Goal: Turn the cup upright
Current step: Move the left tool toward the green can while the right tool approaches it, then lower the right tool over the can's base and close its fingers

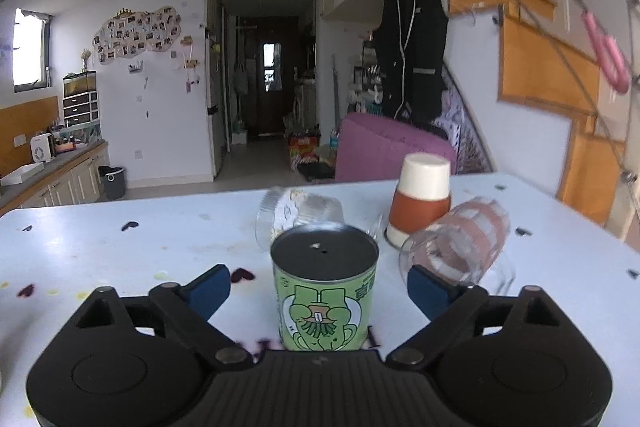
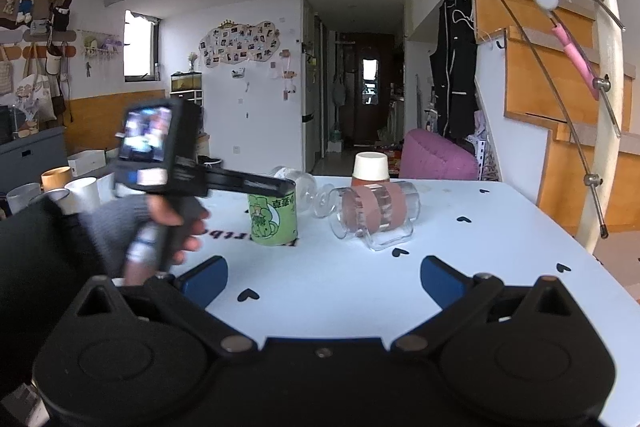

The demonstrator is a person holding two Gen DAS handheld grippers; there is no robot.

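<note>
A green cup [image 1: 325, 291] with a cartoon print stands upside down on the white table [image 1: 120, 259], its dark base up. It also shows in the right wrist view [image 2: 274, 219]. My left gripper [image 1: 319, 291] is open, its blue pads on either side of the cup without touching it. In the right wrist view the left gripper body [image 2: 168, 155] is held over that cup. My right gripper [image 2: 324, 277] is open and empty above bare table, nearer than the cups.
A clear glass mug [image 1: 460, 247] with brown bands lies on its side to the right [image 2: 376, 215]. A clear cup [image 1: 296, 215] lies on its side behind. A brown-and-white paper cup [image 1: 420, 203] stands inverted at the back. Several cups [image 2: 60, 187] stand at far left.
</note>
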